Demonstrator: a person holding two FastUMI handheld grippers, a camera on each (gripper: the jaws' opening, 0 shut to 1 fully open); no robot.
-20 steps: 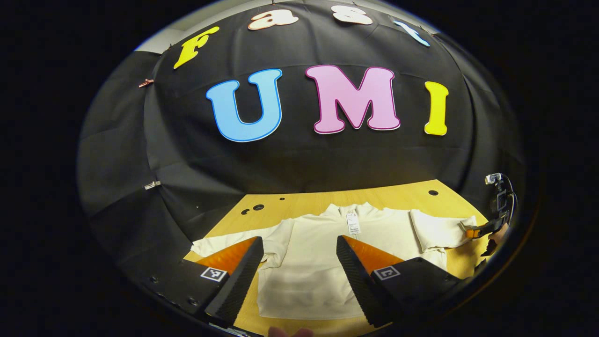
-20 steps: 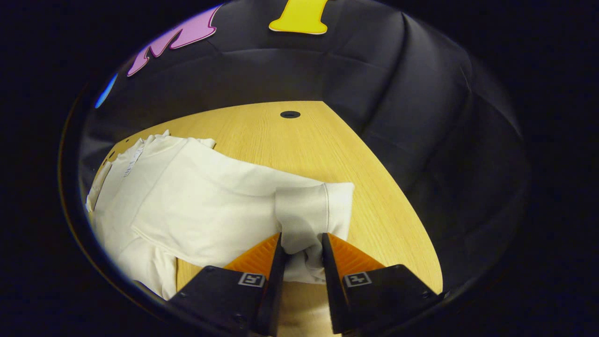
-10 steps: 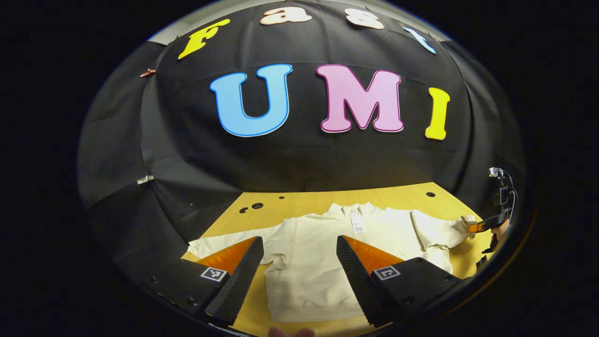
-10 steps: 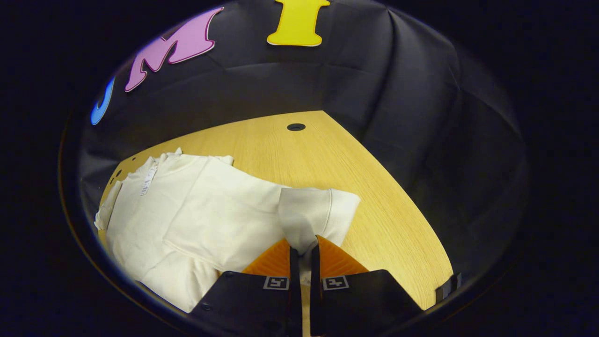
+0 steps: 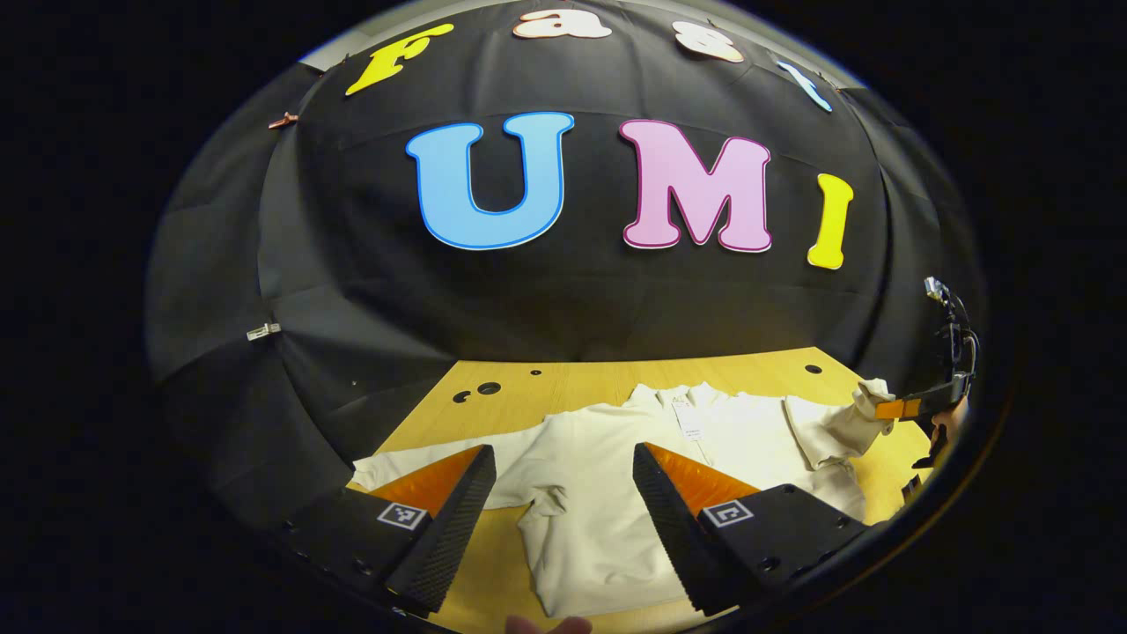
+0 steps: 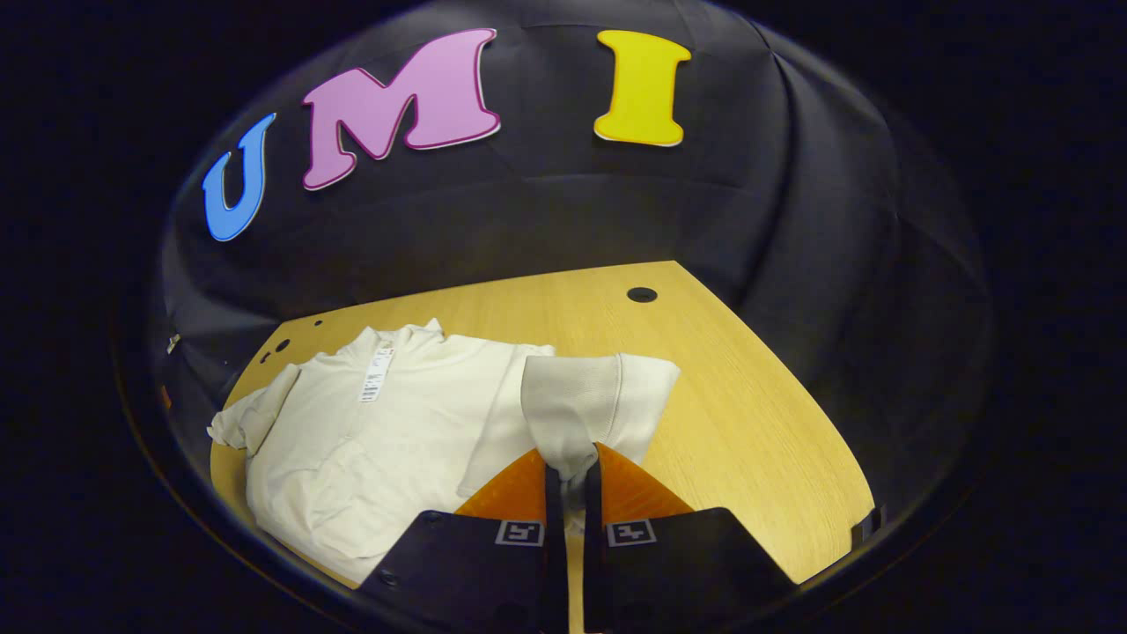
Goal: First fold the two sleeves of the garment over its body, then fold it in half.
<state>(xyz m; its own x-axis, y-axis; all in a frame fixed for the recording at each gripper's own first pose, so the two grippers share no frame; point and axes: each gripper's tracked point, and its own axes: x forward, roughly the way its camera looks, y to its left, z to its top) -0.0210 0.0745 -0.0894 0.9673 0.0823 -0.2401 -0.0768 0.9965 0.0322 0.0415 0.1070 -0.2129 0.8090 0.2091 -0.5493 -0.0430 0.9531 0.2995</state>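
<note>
1. Right gripper view: the right claw [image 6: 564,458] has its two fingers pressed nearly together on the cuff end of one sleeve [image 6: 577,409] of the cream garment [image 6: 379,431], and the pinched cloth bunches between them.
2. That sleeve is lifted off the wooden worktop [image 6: 740,414] and doubled back toward the garment's body.
3. Beyond it the garment lies spread flat on the worktop, with a white tag [image 6: 377,376] at the neck and the other sleeve [image 6: 251,423] out at the far side.
4. Left gripper view: the left claw [image 5: 563,493] is wide open and holds nothing, above the garment [image 5: 607,458].
5. Farther off at the right edge, the right claw [image 5: 894,409] grips the raised sleeve [image 5: 845,423]; the other sleeve [image 5: 414,458] lies flat on the worktop [image 5: 581,383].
</note>
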